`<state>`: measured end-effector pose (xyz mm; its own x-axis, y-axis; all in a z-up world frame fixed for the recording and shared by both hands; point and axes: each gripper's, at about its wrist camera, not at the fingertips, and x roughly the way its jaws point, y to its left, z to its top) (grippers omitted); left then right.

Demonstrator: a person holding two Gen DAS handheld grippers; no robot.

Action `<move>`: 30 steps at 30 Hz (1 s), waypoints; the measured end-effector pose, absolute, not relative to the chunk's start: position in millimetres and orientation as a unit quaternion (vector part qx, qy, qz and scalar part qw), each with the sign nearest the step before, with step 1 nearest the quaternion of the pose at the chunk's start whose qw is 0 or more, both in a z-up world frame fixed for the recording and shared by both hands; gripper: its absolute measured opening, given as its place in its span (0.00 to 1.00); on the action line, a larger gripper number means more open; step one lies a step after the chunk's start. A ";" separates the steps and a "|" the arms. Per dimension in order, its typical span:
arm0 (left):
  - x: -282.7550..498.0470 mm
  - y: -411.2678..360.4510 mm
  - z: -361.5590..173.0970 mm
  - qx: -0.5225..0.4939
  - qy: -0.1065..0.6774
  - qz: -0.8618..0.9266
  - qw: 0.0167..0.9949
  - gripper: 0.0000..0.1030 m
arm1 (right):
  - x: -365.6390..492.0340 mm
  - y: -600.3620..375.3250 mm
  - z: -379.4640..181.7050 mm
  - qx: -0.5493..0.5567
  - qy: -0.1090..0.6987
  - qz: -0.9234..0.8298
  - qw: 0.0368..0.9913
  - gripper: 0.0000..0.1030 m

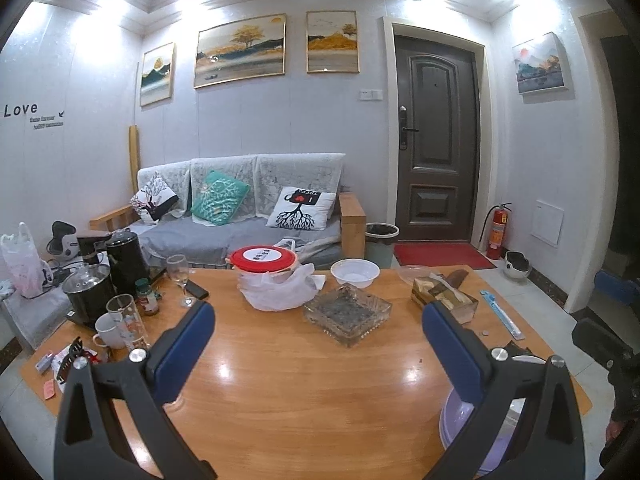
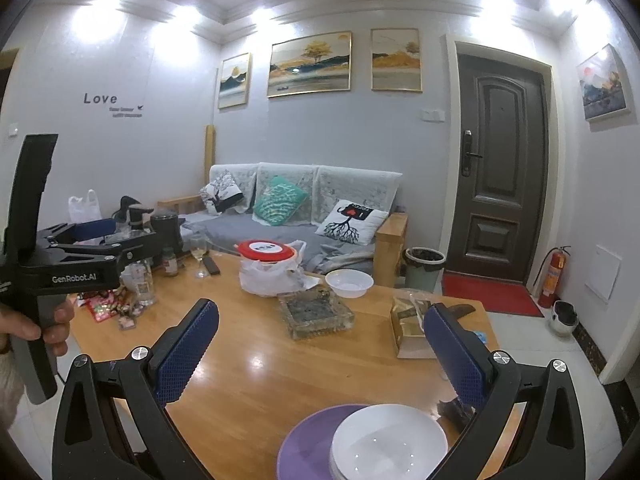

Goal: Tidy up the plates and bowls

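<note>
A purple plate point(image 2: 308, 440) lies at the table's near edge with a stack of white dishes point(image 2: 388, 440) on it. My right gripper point(image 2: 320, 340) hangs open just above and behind that stack, holding nothing. The left wrist view shows the same purple plate point(image 1: 458, 426) low on the right, partly hidden behind my right-hand finger. A white bowl point(image 1: 355, 273) point(image 2: 349, 282) sits alone at the far side of the table. My left gripper point(image 1: 320, 332) is open over bare wood. In the right wrist view the left gripper point(image 2: 120, 238) is held by a hand at the table's left end.
A square glass ashtray point(image 1: 347, 314) lies mid-table, with a red-lidded tub point(image 1: 264, 259) in a plastic bag behind it. A wine glass point(image 1: 182, 280), kettles, cups and jars crowd the left end. A tissue box point(image 1: 444, 296) stands on the right. A sofa lies beyond the wooden table point(image 1: 300, 380).
</note>
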<state>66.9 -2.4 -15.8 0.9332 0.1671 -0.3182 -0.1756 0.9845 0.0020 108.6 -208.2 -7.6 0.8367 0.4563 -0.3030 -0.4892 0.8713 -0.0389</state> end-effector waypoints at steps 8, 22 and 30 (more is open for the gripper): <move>67.6 -3.3 -17.2 -0.012 0.163 0.089 0.983 0.99 | 112.7 -212.1 -8.7 -0.043 0.151 0.242 0.957 0.99; 69.2 -4.5 -15.4 -0.012 0.159 0.088 0.983 0.99 | 112.4 -218.1 -10.0 -0.038 0.155 0.237 0.958 0.99; 67.7 -7.4 -12.6 -0.013 0.155 0.086 0.984 0.99 | 111.4 -219.8 -10.5 -0.035 0.156 0.235 0.959 0.99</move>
